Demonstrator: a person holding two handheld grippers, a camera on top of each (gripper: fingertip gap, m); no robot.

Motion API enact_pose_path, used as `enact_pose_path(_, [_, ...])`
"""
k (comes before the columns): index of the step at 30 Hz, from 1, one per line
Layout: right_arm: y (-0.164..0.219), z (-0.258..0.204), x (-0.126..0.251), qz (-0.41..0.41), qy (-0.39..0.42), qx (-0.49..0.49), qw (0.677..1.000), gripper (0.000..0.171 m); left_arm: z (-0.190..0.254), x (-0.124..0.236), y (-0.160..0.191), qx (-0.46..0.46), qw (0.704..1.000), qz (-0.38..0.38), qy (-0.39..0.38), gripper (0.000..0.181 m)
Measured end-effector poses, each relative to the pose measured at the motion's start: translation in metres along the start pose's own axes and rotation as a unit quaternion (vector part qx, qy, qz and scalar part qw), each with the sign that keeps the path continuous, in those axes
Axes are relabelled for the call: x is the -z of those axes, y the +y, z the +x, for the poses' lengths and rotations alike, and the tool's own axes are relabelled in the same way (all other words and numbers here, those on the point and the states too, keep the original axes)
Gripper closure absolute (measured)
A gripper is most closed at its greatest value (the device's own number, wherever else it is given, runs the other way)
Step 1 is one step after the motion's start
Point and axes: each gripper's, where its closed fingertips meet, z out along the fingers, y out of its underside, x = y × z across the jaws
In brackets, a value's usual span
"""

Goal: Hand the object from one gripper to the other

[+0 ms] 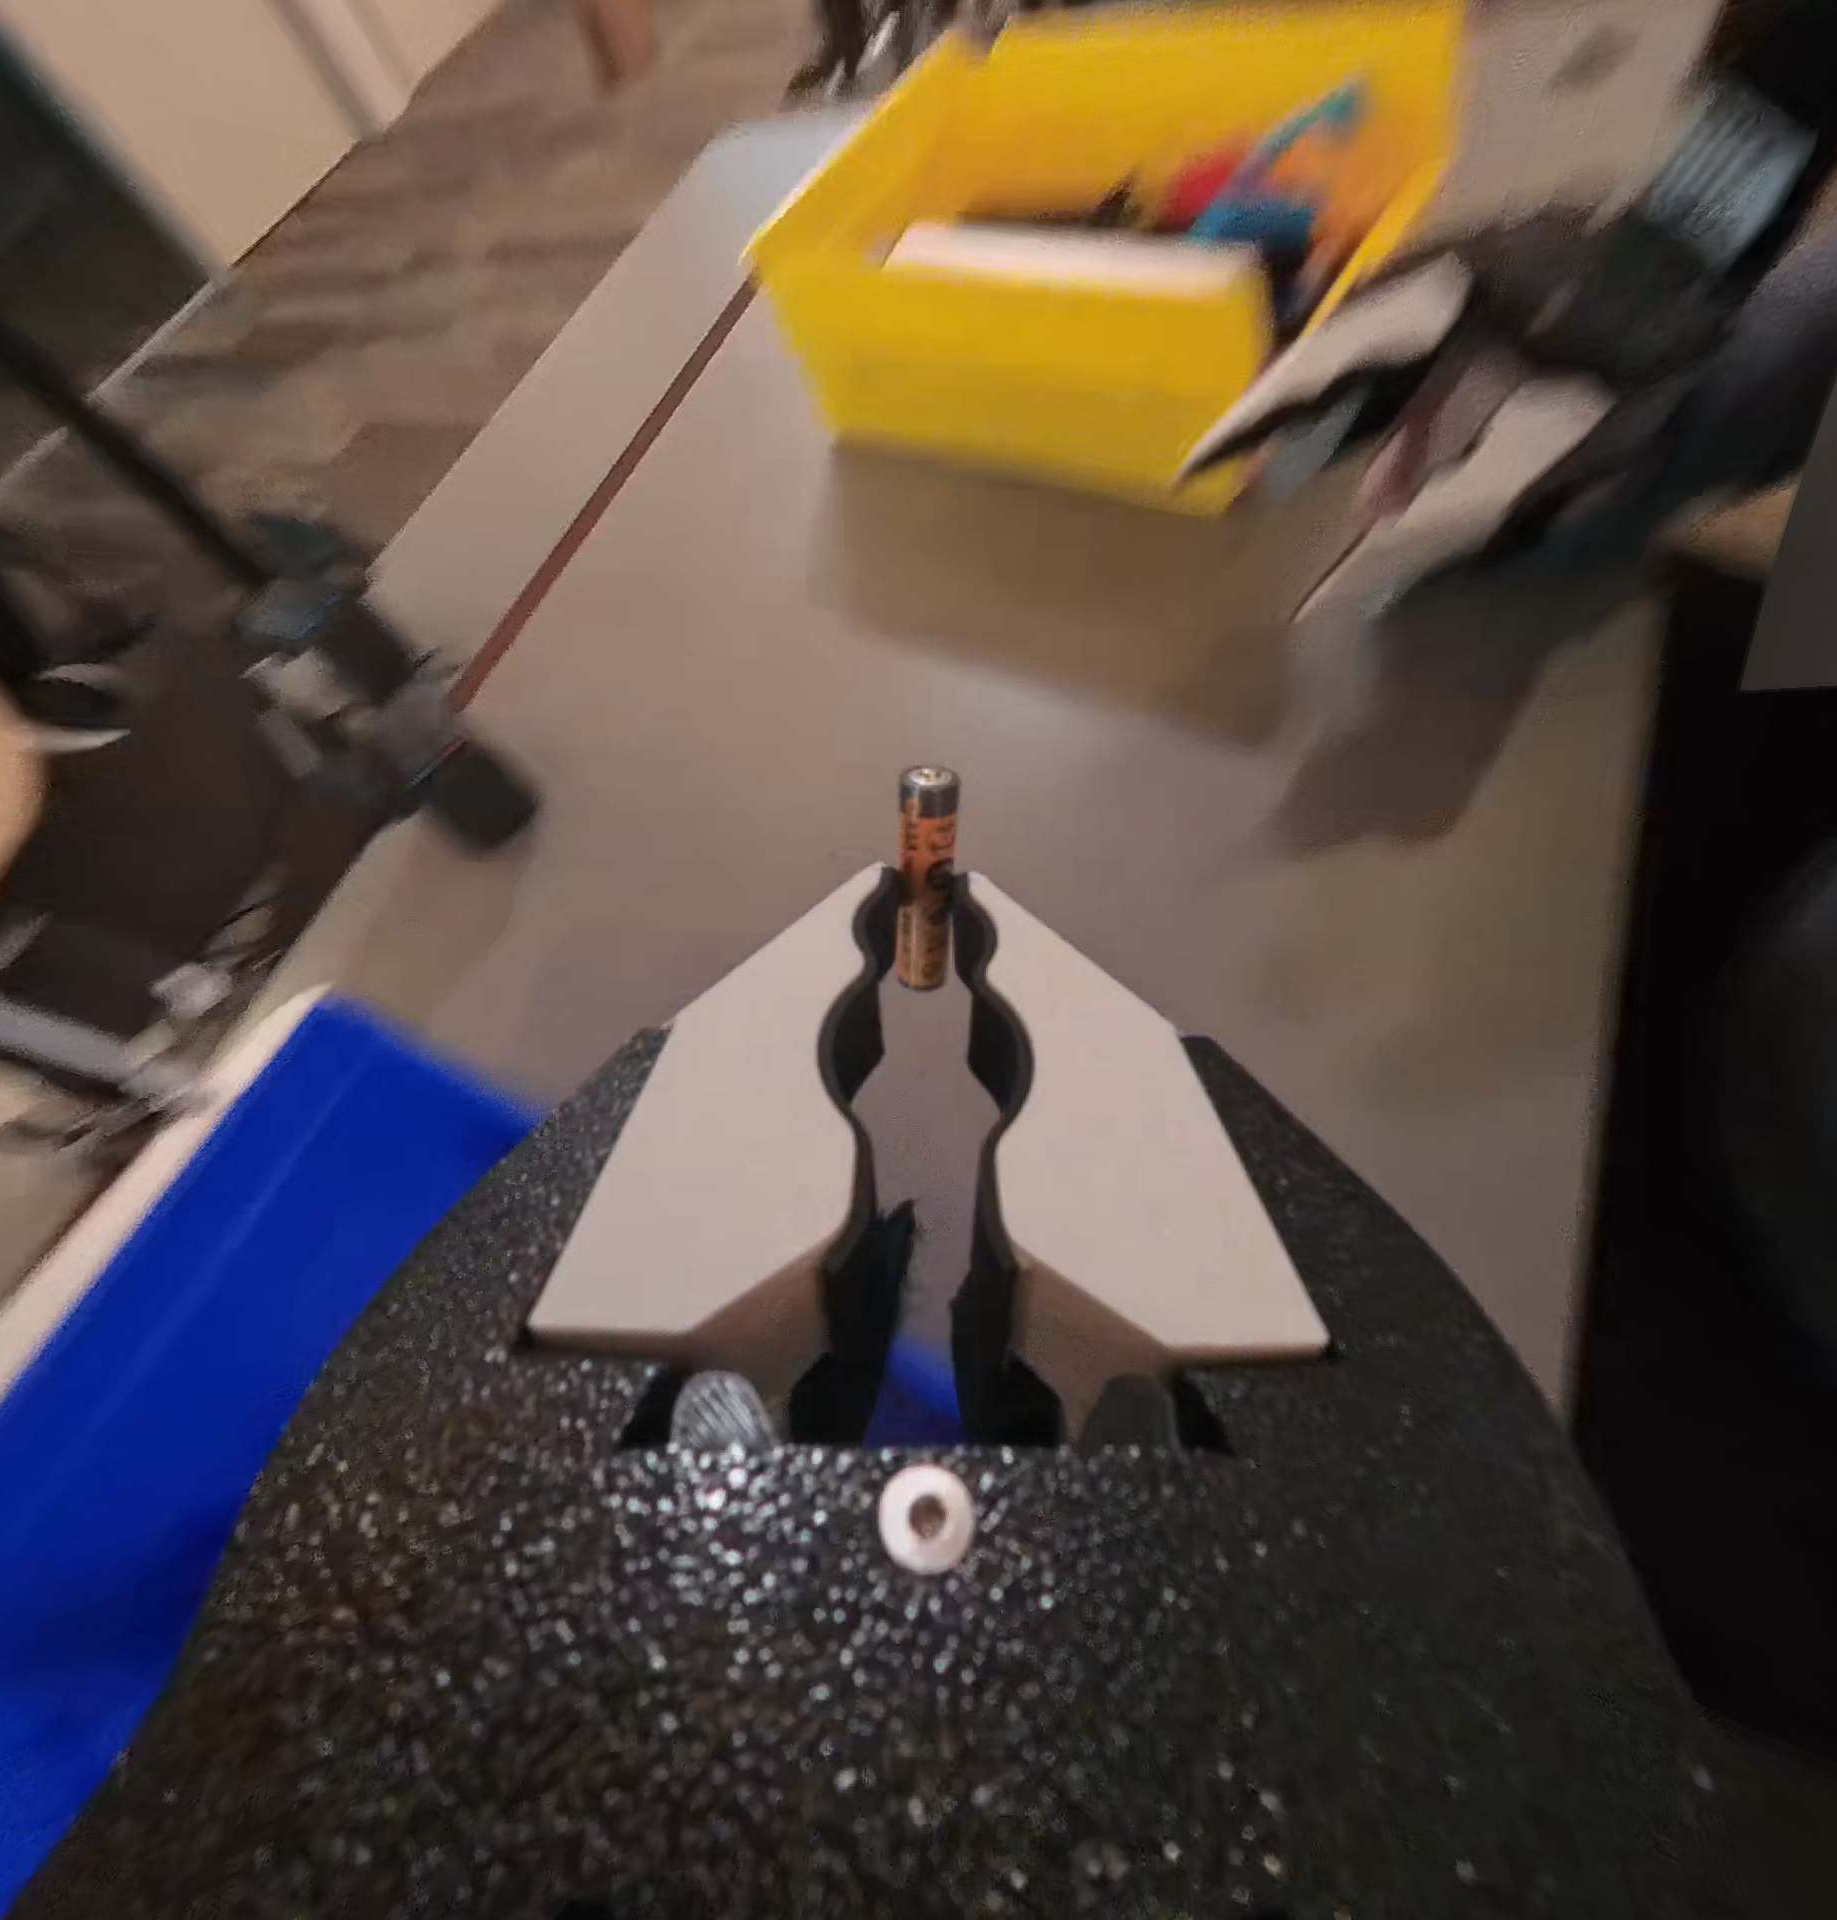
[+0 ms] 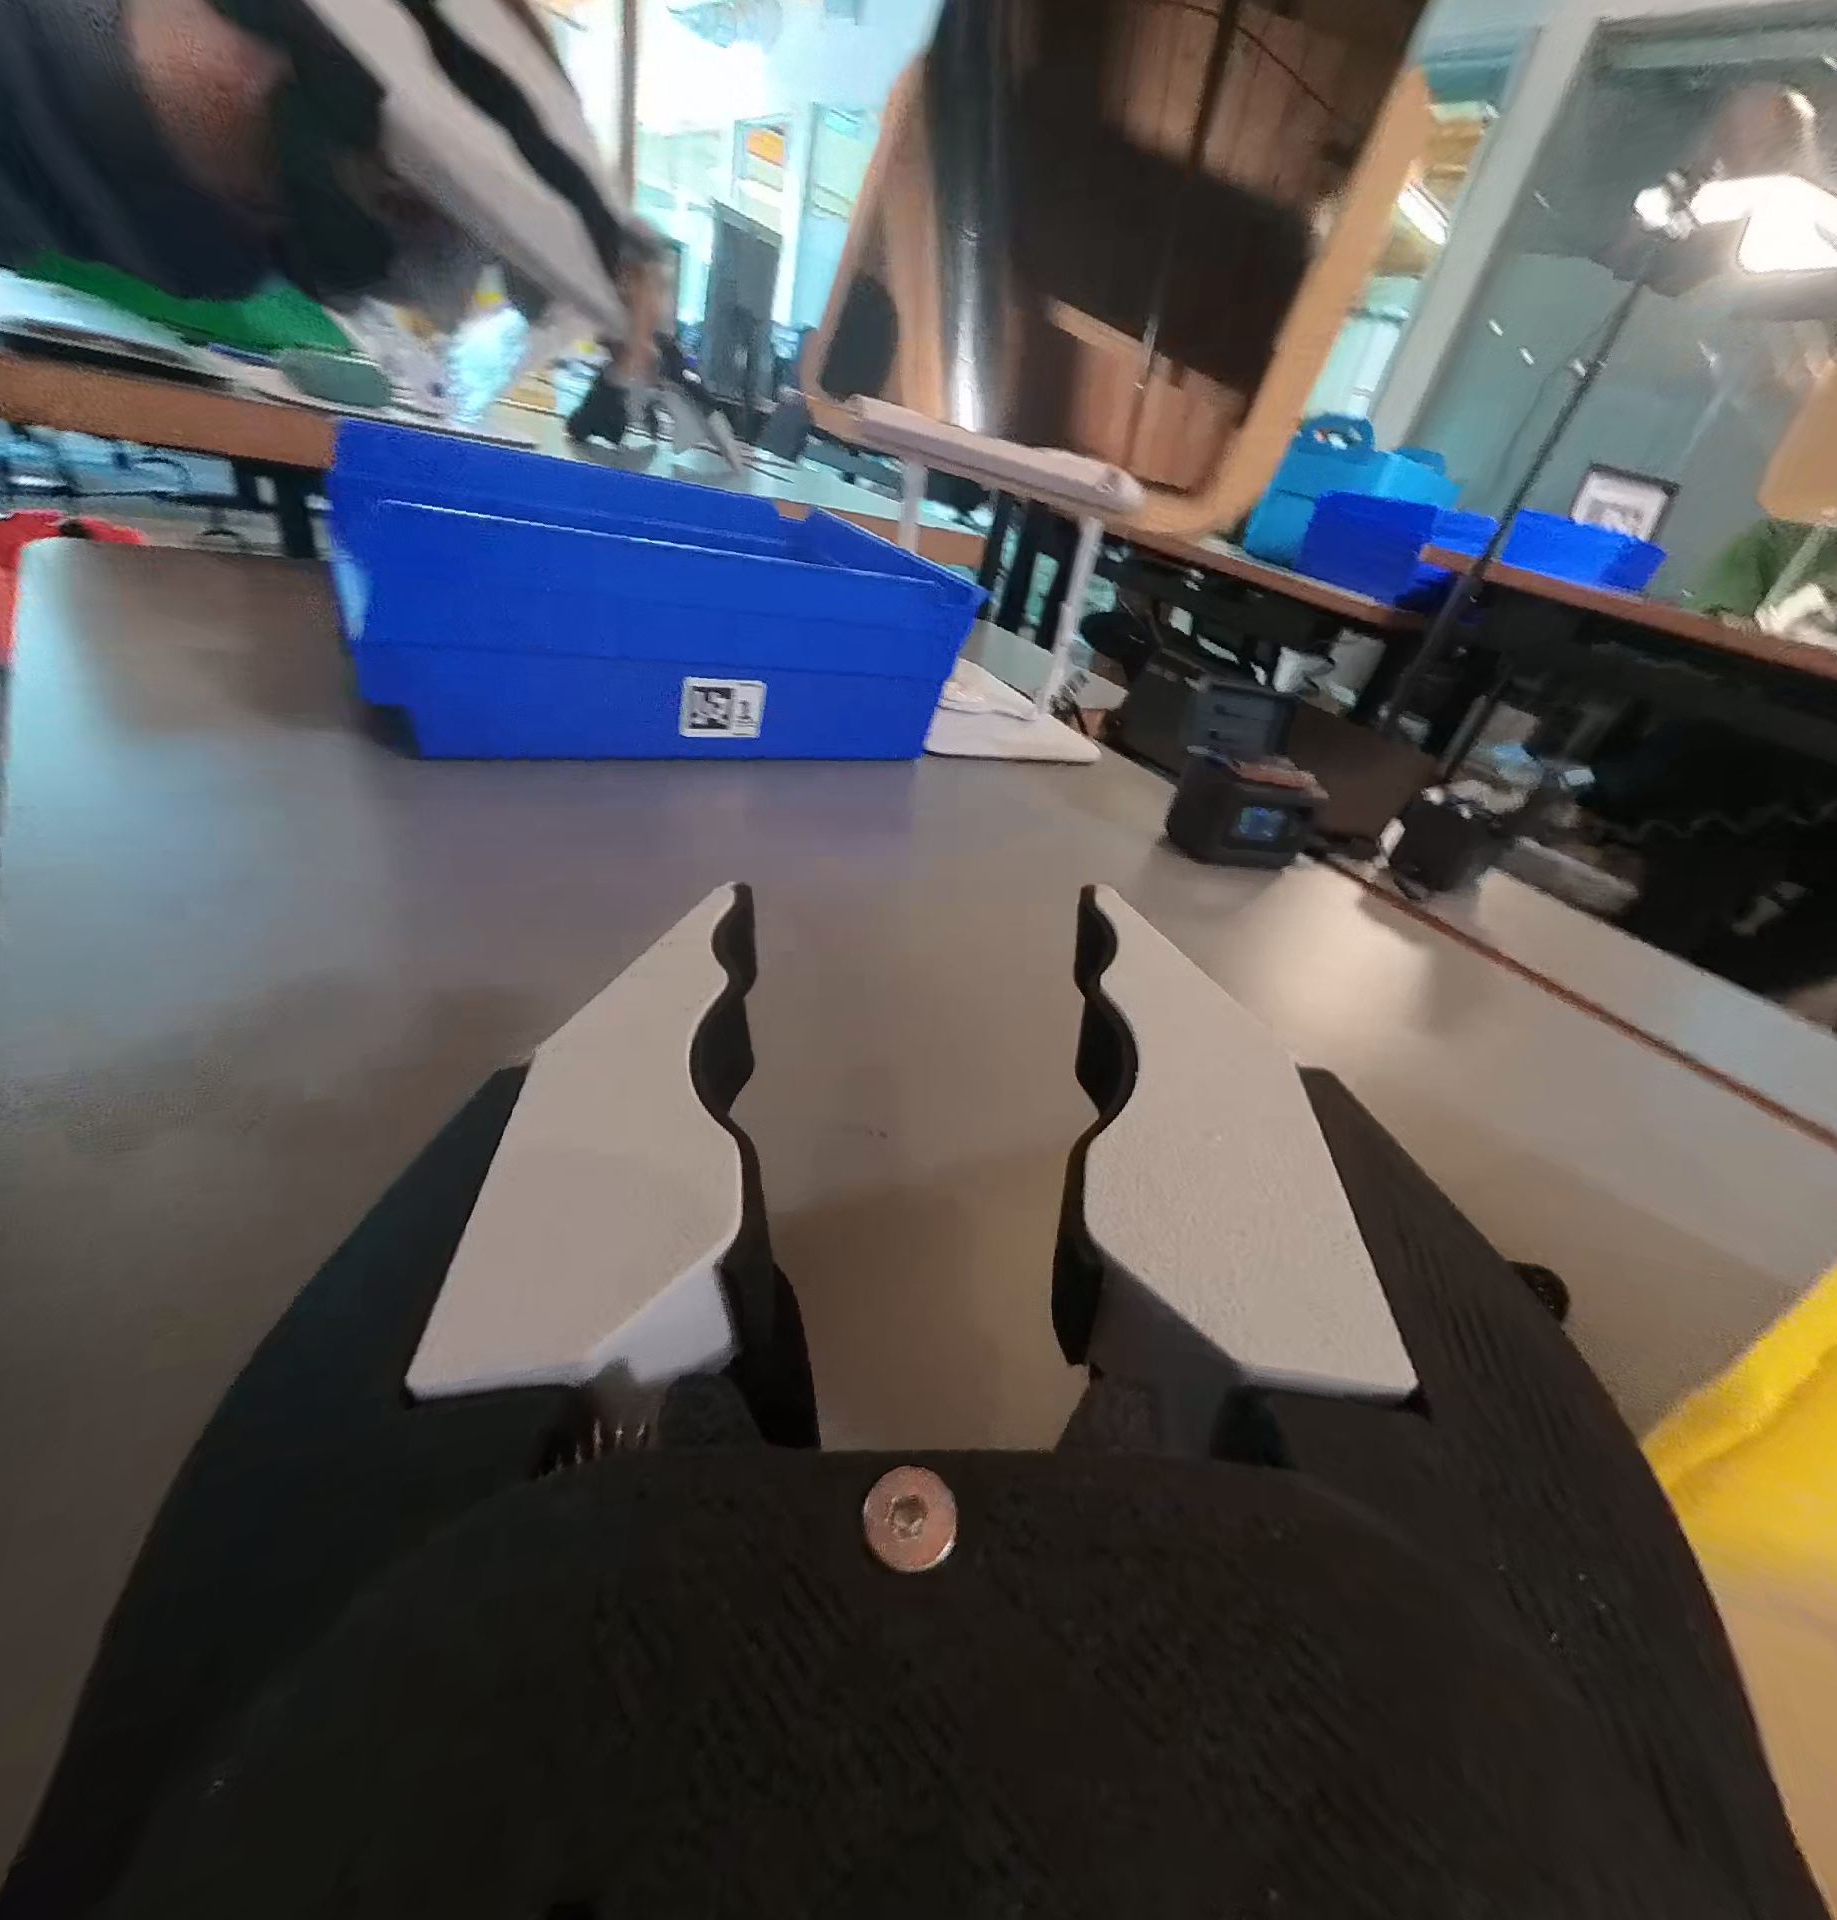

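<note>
A small orange and black battery [image 1: 926,878] stands upright between the tips of my left gripper [image 1: 926,896], which is shut on it above the grey table [image 1: 685,665]. The right gripper shows blurred at the upper right of the left wrist view [image 1: 1433,416], beside the yellow bin. In the right wrist view my right gripper [image 2: 914,914] is open and empty, low over the table [image 2: 374,935]. The left gripper shows blurred at the upper left of that view [image 2: 498,145].
A yellow bin [image 1: 1039,343] with a box and coloured items stands ahead of the left gripper; its corner shows in the right wrist view [image 2: 1787,1455]. A blue bin [image 2: 623,623] stands on the table ahead of the right gripper and below the left one [image 1: 166,1299]. Tables, a light stand and gear lie beyond. Left tips to right tips: about 20 centimeters.
</note>
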Motion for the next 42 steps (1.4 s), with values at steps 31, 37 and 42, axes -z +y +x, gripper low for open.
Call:
enact_pose_path(31, [-0.007, -0.036, 0.034, 0.041, -0.134, 0.219, 0.966, 0.115, 0.16, -0.152, -0.034, 0.394, 0.743, 0.102, 0.531, 0.174])
enact_pose_path(37, [0.0, -0.042, 0.033, 0.031, -0.149, 0.229, 0.961, 0.126, 0.163, -0.15, -0.035, 0.399, 0.731, 0.103, 0.544, 0.174])
enact_pose_path(42, [-0.001, -0.039, 0.032, 0.014, -0.151, 0.215, 0.965, 0.127, 0.16, -0.15, -0.037, 0.397, 0.739, 0.115, 0.532, 0.174])
